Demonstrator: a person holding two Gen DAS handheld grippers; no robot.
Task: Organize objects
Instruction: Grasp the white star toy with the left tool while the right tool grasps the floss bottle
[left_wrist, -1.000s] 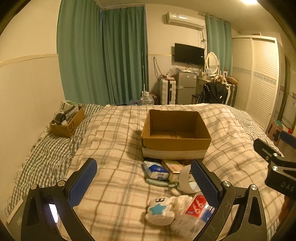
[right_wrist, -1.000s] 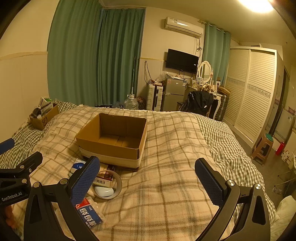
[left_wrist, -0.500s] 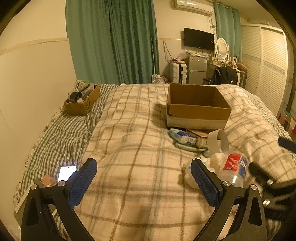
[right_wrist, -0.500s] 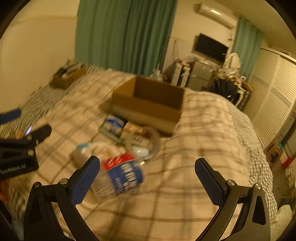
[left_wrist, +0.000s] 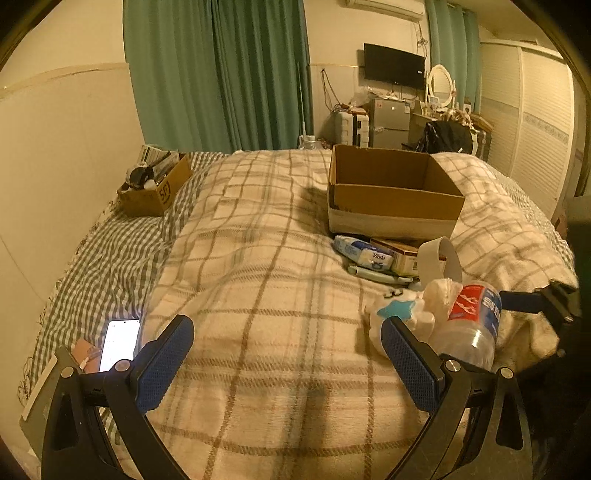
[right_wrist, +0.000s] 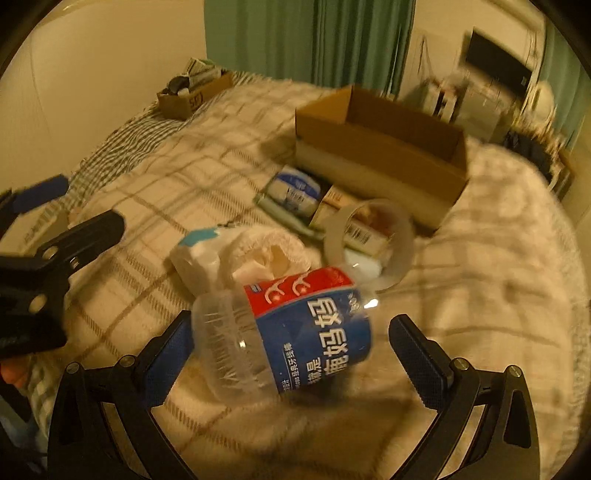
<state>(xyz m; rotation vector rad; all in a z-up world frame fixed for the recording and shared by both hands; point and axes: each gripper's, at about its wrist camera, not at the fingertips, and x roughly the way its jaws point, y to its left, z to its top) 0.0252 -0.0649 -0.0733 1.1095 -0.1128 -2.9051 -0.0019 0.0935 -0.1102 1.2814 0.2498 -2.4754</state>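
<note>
A clear plastic jar (right_wrist: 291, 332) with a red and blue label lies on its side on the plaid blanket, between the open fingers of my right gripper (right_wrist: 295, 354); whether the pads touch it I cannot tell. It also shows in the left wrist view (left_wrist: 471, 317). Beside it lie a white cloth (right_wrist: 266, 254), a white toy with a blue star (left_wrist: 397, 310), a tape roll (right_wrist: 373, 243), a tissue pack (left_wrist: 364, 253) and a small carton (left_wrist: 404, 254). An open, empty cardboard box (left_wrist: 391, 195) stands behind them. My left gripper (left_wrist: 286, 363) is open and empty over bare blanket.
A small cardboard box (left_wrist: 155, 186) full of odds and ends sits at the bed's far left by the wall. A lit phone (left_wrist: 120, 343) lies at the near left edge. Furniture and a wardrobe stand beyond the bed.
My right gripper has moved forward and down, so the jar now lies between its fingers. My left gripper has drawn back and swung left, away from the pile.
</note>
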